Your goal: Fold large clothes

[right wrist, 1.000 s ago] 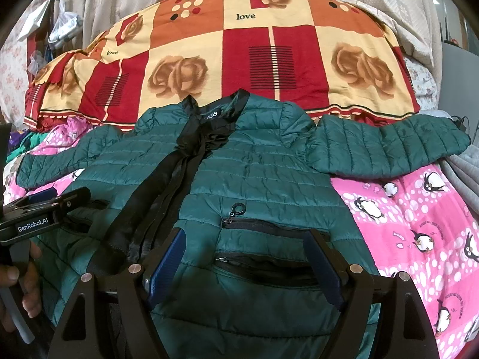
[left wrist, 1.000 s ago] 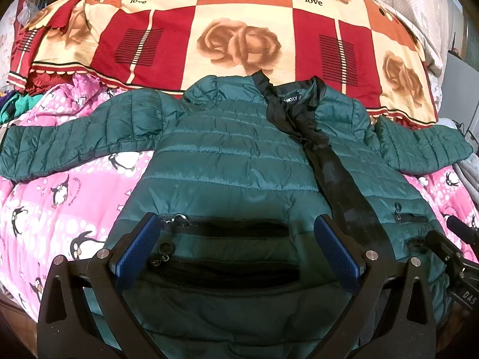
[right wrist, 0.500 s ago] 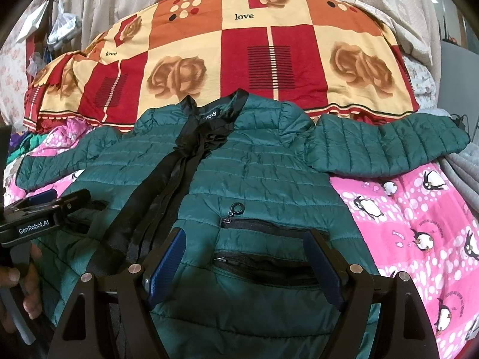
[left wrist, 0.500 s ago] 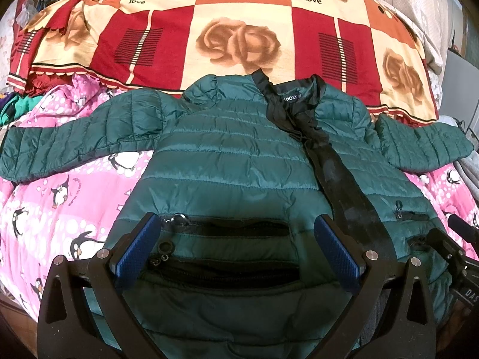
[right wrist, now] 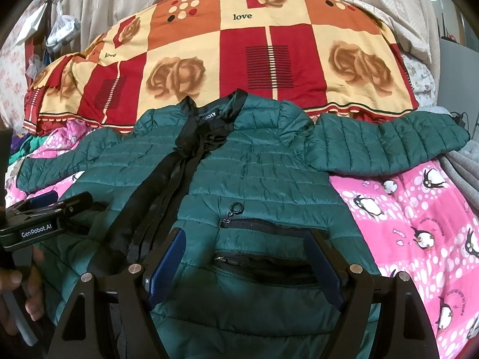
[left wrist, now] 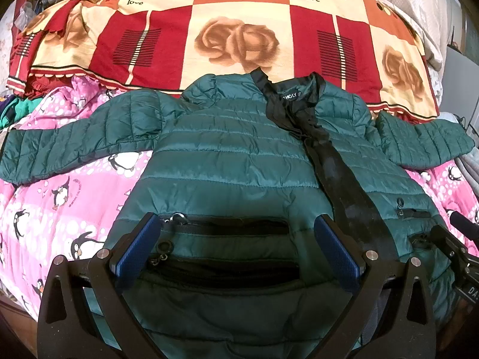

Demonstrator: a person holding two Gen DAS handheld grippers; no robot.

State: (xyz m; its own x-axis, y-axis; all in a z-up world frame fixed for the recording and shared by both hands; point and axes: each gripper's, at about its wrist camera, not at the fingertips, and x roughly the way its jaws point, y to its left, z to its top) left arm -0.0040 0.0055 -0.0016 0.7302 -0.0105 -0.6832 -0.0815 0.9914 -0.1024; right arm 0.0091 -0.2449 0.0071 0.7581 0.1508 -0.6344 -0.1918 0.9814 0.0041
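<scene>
A dark green quilted puffer jacket (left wrist: 227, 161) lies face up on the bed, front open, black lining (left wrist: 344, 176) showing down the middle, both sleeves spread out sideways. It also shows in the right wrist view (right wrist: 263, 179). My left gripper (left wrist: 236, 236) is open, its blue pads either side of the jacket's left pocket zips near the hem. My right gripper (right wrist: 248, 254) is open over the jacket's right pocket near the hem. The left gripper's body (right wrist: 45, 218) shows at the left of the right wrist view, held by a hand.
A pink penguin-print sheet (left wrist: 60, 209) covers the bed under the jacket. A red, orange and cream rose blanket (left wrist: 233, 30) lies heaped behind the collar. Grey cloth (right wrist: 461, 167) lies at the right edge. Hanging bags (right wrist: 60, 30) are at the far left.
</scene>
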